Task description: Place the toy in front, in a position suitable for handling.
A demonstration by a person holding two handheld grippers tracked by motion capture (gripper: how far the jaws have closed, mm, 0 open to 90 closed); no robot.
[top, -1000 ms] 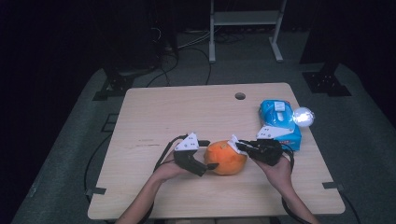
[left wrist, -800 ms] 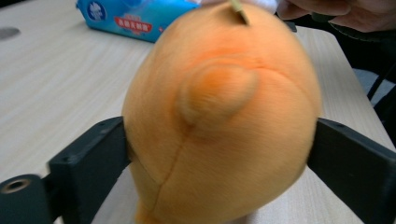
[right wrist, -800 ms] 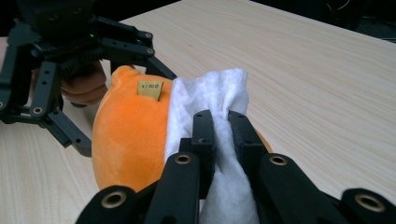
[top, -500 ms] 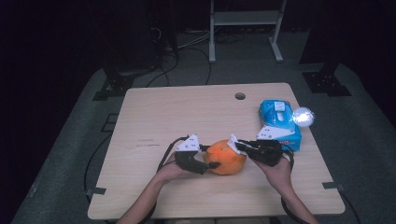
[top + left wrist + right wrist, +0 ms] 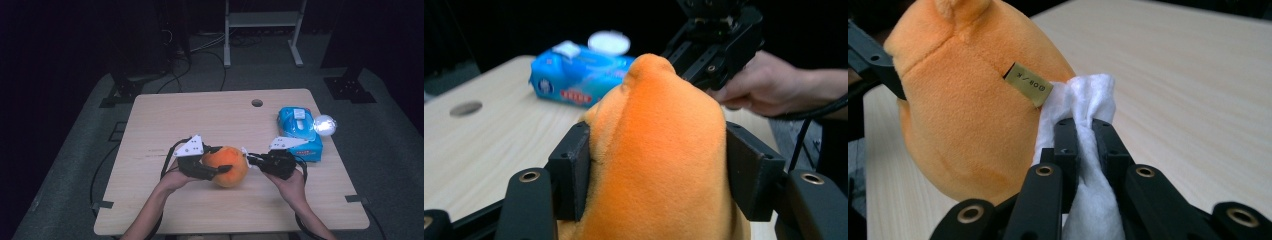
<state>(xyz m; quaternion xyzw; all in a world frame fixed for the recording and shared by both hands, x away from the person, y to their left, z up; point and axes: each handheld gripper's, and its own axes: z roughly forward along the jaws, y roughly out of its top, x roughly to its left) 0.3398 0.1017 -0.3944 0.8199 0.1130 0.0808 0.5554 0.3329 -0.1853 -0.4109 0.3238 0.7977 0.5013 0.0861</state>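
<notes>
1. In the high view we see the left claw (image 5: pixel 218 167) at about 7 o'clock on the wooden surface (image 5: pixel 165 120), held in the person's left hand (image 5: pixel 172 181).
2. Its jaws have just been closing and now clamp the orange plush toy (image 5: pixel 227 165); in the left gripper view the two black pads press into the toy's (image 5: pixel 664 150) sides, one at 9 o'clock and one at 3 o'clock of it.
3. The toy sits at about 6 o'clock on the surface, between the two claws, and looks raised slightly off the wood, though we cannot tell this for sure.
4. In the right gripper view a small gold tag (image 5: pixel 1028 84) sticks out from a seam on the toy's (image 5: pixel 958 115) side.
5. A white wipe (image 5: pixel 1083 107) touches the toy just at 4 o'clock of that tag.
6. The right claw (image 5: pixel 1086 127) is squeezed together on the wipe, which bunches out past the tips.
7. In the high view the right claw (image 5: pixel 252 160) points toward 9 o'clock at the toy, held by the right hand (image 5: pixel 290 182).
8. A blue pack of wipes (image 5: pixel 299 131) lies at about 3 o'clock on the surface, well apart from the toy.
9. A round silvery ball (image 5: pixel 325 125) rests just at 3 o'clock of the pack, at the surface's edge.
</notes>
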